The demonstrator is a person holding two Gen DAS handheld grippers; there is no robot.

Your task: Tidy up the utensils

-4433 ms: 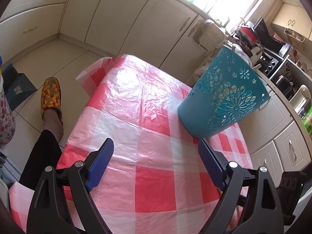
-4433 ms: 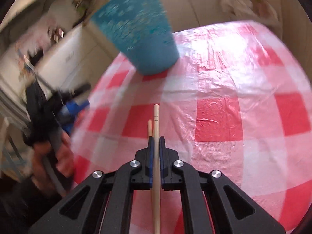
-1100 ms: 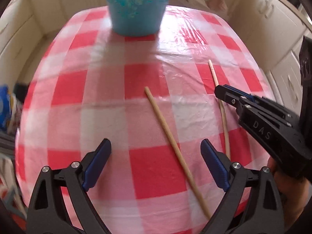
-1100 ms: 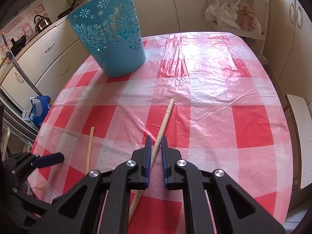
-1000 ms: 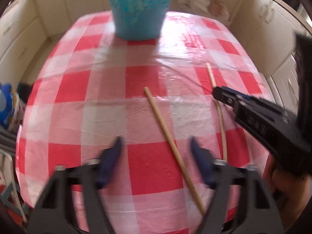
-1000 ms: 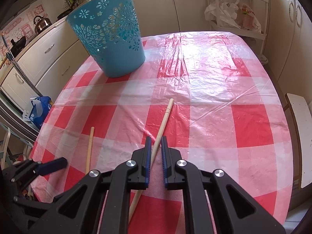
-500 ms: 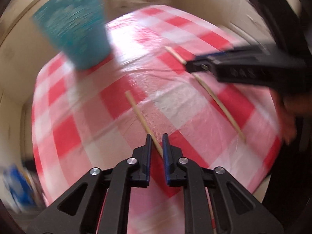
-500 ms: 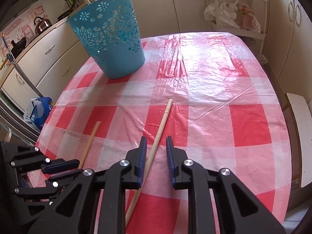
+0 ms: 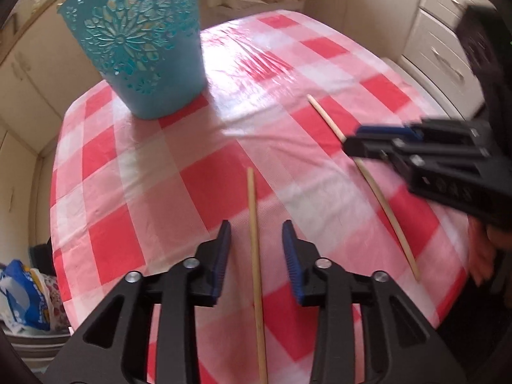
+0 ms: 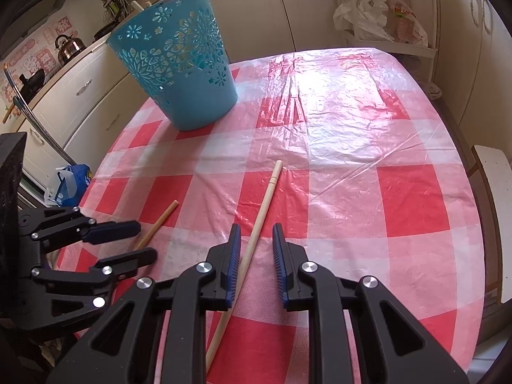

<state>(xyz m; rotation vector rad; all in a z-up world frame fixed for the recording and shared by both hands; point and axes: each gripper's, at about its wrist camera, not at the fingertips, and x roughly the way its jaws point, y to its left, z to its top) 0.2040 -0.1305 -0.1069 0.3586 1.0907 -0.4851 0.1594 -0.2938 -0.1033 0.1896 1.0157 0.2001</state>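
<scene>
Two wooden chopsticks [image 9: 255,249] [image 10: 256,230] lie flat on the checked tabletop [image 10: 368,192]. Left gripper [image 9: 256,249] fingers opening, one stick between, untouched. Right gripper [image 10: 254,254] fingers apart around the other.

1. Pink-and-white square wall stickers [image 10: 52,36] behind the kettle carry large Chinese-style characters, too small and distorted to read.
2. The black body of the right tongs [image 9: 454,188], in the left wrist view, bears raised lettering, blurred past reading.
3. The blue-and-white printed bag [image 10: 72,179] on the floor shows no legible words.
</scene>
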